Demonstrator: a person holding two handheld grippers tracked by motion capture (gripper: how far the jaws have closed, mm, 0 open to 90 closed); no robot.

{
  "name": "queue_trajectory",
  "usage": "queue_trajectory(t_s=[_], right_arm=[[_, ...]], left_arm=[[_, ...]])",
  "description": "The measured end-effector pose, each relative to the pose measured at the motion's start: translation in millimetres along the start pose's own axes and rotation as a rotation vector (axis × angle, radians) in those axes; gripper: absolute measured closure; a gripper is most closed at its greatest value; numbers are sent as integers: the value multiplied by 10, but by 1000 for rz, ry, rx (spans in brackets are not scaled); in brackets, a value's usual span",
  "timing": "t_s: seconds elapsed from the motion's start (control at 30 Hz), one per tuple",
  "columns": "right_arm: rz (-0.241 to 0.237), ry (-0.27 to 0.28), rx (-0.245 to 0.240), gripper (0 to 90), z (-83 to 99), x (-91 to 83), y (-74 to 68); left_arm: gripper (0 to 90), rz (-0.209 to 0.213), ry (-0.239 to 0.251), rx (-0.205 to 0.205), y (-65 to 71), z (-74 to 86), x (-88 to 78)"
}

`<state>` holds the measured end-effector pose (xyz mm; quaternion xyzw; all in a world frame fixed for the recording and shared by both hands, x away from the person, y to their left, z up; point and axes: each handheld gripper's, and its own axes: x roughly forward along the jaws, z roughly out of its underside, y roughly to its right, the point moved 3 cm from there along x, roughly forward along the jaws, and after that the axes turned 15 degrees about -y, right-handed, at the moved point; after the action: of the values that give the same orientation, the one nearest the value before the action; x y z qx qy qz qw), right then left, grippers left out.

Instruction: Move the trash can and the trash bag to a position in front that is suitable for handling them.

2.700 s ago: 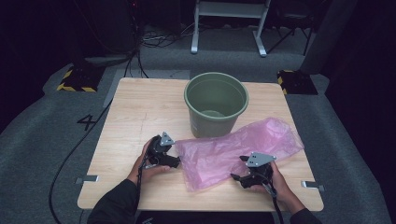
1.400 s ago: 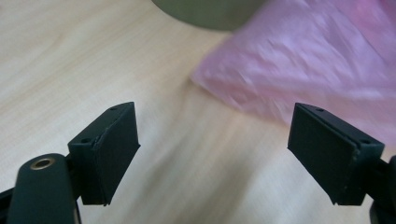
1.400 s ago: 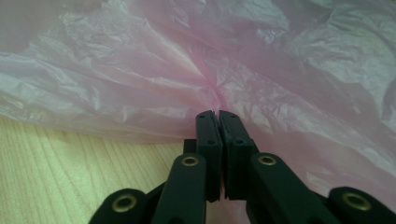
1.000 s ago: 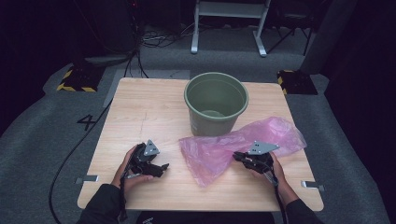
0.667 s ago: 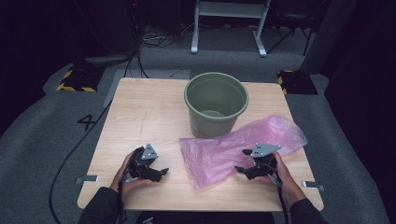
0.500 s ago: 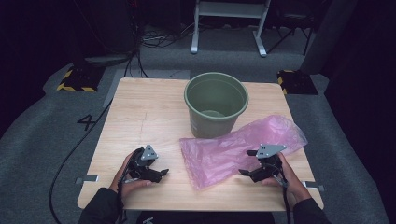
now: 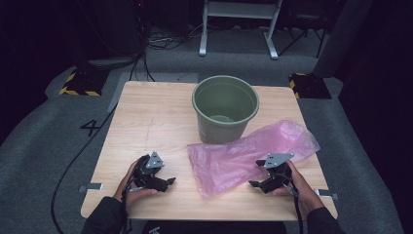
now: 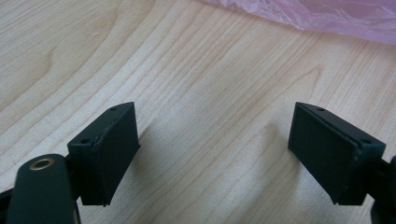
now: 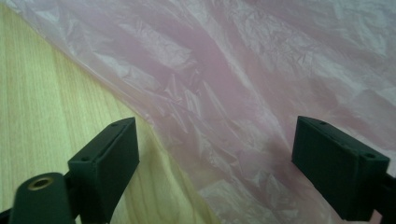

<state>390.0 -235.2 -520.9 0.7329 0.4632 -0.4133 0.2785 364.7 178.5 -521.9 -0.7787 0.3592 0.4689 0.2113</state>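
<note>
The right claw (image 7: pixel 265 184) is standing wide, its jaws having just been opening off the pink bag (image 7: pixel 248 157), now lying loose on the worktop (image 7: pixel 146 117) beside the green bucket (image 7: pixel 225 108); the left claw (image 7: pixel 163 183) is waiting open.

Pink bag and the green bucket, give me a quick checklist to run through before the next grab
1. Right gripper jaws open, having just been opening: ok; the right gripper view shows them wide apart, not pressing the bag.
2. Left gripper jaws open over bare wood: ok.
3. Pink bag lying flat on the table, free of both grippers: ok.
4. Bag edge in line with the right gripper: ok; it runs between the jaws.
5. Green bucket upright beyond the bag: ok.
6. Which end of the bag is the opening: cannot tell.
</note>
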Motion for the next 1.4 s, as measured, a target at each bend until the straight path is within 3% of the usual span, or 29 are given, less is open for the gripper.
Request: queue_trajectory(t_s=[0.17,0.4,0.43,0.53,0.57,0.6,0.63,0.67,0.7,0.73,0.77,0.8,1.03,1.07,1.17,1.2,1.23,1.27,1.3,1.4], right_arm=[[8,-20,62,0,-70,93,84],[36,-27,112,9,-201,166,176],[39,-25,116,53,-217,168,188],[48,31,122,388,-256,145,236],[48,31,122,388,-256,145,236],[52,47,130,546,-273,144,252],[52,47,130,546,-273,144,252],[55,54,131,674,-287,150,264],[55,54,131,674,-287,150,264],[59,53,131,762,-299,153,275],[59,53,131,762,-299,153,275],[71,57,124,831,-312,164,285],[113,82,122,896,-305,165,293],[108,118,130,900,-295,118,301],[118,151,138,900,-290,38,298],[123,194,144,900,-279,-62,294],[123,194,144,900,-279,-62,294],[130,238,158,900,-265,-170,293],[130,238,158,900,-265,-170,293],[154,307,179,900,-235,-375,292]], left_arm=[[147,0,13,1,-4,-3,14],[144,1,30,-3,3,-14,34],[145,-1,31,0,2,-15,36],[144,0,36,-2,5,-14,39],[145,0,36,-2,5,-14,39],[145,-1,37,-1,6,-15,41],[144,-1,37,-1,6,-15,41],[145,0,38,-2,7,-16,42],[145,0,38,-2,7,-16,42],[145,0,39,-2,7,-17,43],[145,-1,39,-2,7,-16,43],[145,-1,39,-2,7,-16,43],[145,0,39,-2,7,-18,44],[145,0,39,-2,7,-18,44],[145,-2,40,-3,7,-19,44],[146,-2,39,-6,7,-18,44],[146,-2,39,-6,7,-18,44],[145,-2,40,-7,7,-19,45],[145,-2,40,-7,7,-19,45],[146,-3,40,-8,6,-20,46]])
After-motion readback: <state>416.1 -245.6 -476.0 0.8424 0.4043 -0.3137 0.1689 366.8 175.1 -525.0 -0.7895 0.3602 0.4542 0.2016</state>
